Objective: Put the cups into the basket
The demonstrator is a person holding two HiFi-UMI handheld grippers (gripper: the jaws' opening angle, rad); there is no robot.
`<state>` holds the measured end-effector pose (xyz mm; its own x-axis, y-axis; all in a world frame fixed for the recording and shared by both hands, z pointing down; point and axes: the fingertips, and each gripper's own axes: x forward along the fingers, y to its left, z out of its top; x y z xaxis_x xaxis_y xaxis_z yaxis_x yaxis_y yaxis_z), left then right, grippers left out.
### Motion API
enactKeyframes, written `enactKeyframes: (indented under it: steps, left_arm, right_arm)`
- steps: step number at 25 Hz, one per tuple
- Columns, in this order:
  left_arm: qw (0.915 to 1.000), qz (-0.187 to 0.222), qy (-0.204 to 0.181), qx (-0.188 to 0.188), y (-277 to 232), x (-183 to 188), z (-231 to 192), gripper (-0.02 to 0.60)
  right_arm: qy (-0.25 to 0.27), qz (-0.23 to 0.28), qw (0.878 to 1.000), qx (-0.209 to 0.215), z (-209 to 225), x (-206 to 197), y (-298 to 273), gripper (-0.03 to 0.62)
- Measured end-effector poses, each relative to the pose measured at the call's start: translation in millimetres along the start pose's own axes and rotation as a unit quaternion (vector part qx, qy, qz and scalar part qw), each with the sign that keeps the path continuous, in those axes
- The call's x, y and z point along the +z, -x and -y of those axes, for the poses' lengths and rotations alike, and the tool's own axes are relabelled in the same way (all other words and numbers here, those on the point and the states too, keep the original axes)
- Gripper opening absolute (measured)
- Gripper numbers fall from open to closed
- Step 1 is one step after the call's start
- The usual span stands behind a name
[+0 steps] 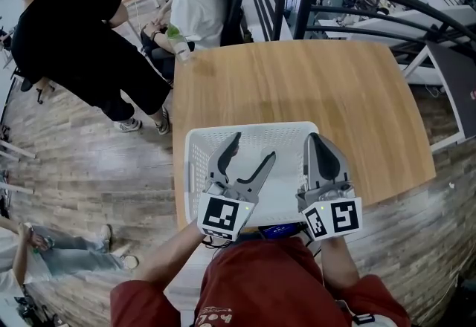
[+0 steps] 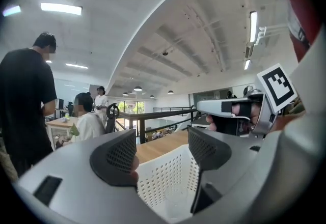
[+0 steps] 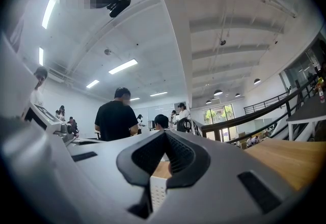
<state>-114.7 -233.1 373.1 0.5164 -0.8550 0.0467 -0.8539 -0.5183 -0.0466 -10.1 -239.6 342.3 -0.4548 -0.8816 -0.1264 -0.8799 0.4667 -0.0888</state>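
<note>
- The wooden table (image 1: 320, 88) is bare across its far and right parts — I can make out no cup standing on it.
- The white perforated basket (image 1: 195, 141) sits at the near edge, under both grippers.
- The left gripper (image 2: 162, 152) hangs over the basket with its jaws apart and nothing between them.
- The right gripper (image 3: 165, 156) has its jaws pressed together, empty.
- A faint glassy outline on the basket floor may be a clear cup; I cannot tell. If so, I'd judge it light, thin-walled and slippery — best pinched gently across the rim.
</note>
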Motion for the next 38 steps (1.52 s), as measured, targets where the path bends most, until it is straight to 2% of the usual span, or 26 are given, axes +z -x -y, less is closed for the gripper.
enactKeyframes:
  steps: [3, 8, 15, 23, 30, 38]
  left_arm:
    - [0.9995, 0.004, -0.004, 0.033, 5, 4, -9, 0.325]
    - [0.9969, 0.011, 0.026, 0.074, 15, 6, -27, 0.305]
    - [0.9914, 0.023, 0.038, 0.123, 34, 12, -46, 0.285]
    - [0.9856, 0.031, 0.048, 0.159, 50, 17, -53, 0.257]
    - [0.9790, 0.022, 0.077, 0.188, 67, 7, -64, 0.218]
    - [0.9779, 0.026, 0.066, 0.197, 77, 11, -62, 0.181]
  right_arm:
    - [0.001, -0.001, 1.000, 0.001, -1, 0, -2, 0.005]
    - [0.001, -0.003, 1.000, 0.004, -4, -2, -2, 0.005]
    - [0.001, -0.006, 1.000, 0.009, -9, -8, -4, 0.005]
    - [0.005, -0.007, 1.000, 0.018, -12, -7, -7, 0.005]
    - [0.008, -0.010, 1.000, 0.023, -13, -8, -9, 0.005]
    - [0.016, -0.008, 0.999, 0.033, -22, -6, -9, 0.005]
